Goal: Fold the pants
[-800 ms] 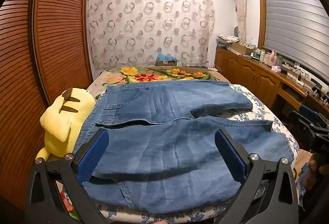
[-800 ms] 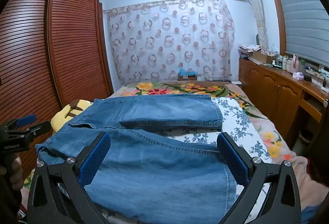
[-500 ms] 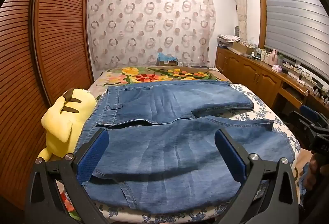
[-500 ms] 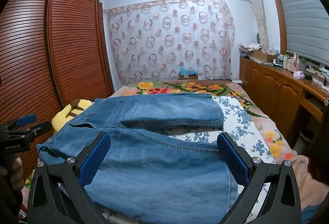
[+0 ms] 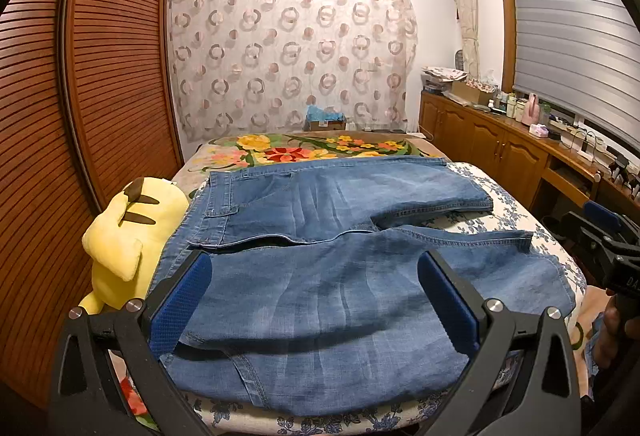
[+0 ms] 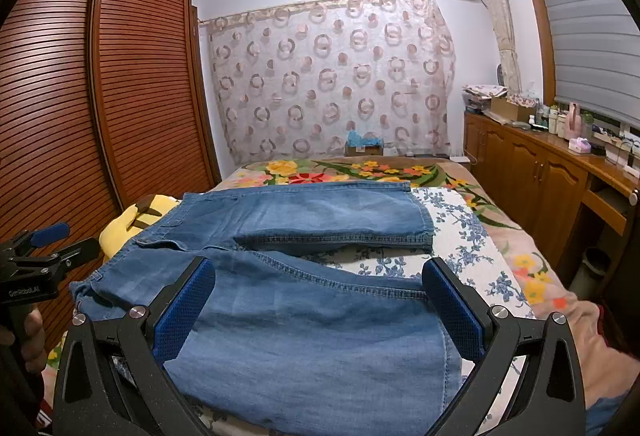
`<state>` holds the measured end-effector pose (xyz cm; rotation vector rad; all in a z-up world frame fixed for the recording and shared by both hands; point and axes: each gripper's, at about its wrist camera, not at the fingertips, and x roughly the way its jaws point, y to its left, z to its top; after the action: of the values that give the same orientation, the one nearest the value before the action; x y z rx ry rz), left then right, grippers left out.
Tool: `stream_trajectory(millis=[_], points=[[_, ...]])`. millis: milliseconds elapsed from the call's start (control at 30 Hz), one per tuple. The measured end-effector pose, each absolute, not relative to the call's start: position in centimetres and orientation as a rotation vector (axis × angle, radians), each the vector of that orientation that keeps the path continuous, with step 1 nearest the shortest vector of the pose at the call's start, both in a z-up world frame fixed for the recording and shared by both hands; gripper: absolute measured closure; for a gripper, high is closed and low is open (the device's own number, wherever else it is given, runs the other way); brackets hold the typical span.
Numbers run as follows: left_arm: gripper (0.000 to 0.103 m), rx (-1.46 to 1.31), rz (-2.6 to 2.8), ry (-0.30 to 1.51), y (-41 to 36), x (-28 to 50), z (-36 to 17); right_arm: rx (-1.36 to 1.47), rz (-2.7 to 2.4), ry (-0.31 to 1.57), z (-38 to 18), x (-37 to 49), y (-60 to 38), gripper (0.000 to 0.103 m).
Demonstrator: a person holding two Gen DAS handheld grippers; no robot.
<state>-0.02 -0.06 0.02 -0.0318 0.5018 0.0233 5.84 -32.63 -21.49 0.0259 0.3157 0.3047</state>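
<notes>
Jeans point(image 5: 320, 276) spread unfolded across frame centre, left gripper point(image 5: 316, 300) and right gripper point(image 6: 320, 312) both gaping, empty; I'd next pinch the near leg's edge.

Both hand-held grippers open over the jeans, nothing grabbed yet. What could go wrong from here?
1. The jeans lie with the near leg over the bed's front edge; a pull toward the person may drag them off the bed.
2. The yellow plush toy sits against the waistband; lifting that side may snag or topple it.
3. The left hand-held gripper and right hand-held gripper may pinch only the top denim layer, leaving a skewed fold.
</notes>
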Motion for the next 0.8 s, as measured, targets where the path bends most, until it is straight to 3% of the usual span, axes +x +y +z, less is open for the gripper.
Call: stream_trajectory(millis=[800], points=[[0.0, -0.022, 0.025, 0.495, -0.14, -0.08, 0.03, 0.03, 0.301, 0.314, -21.52, 5.73, -32.67, 0.0]])
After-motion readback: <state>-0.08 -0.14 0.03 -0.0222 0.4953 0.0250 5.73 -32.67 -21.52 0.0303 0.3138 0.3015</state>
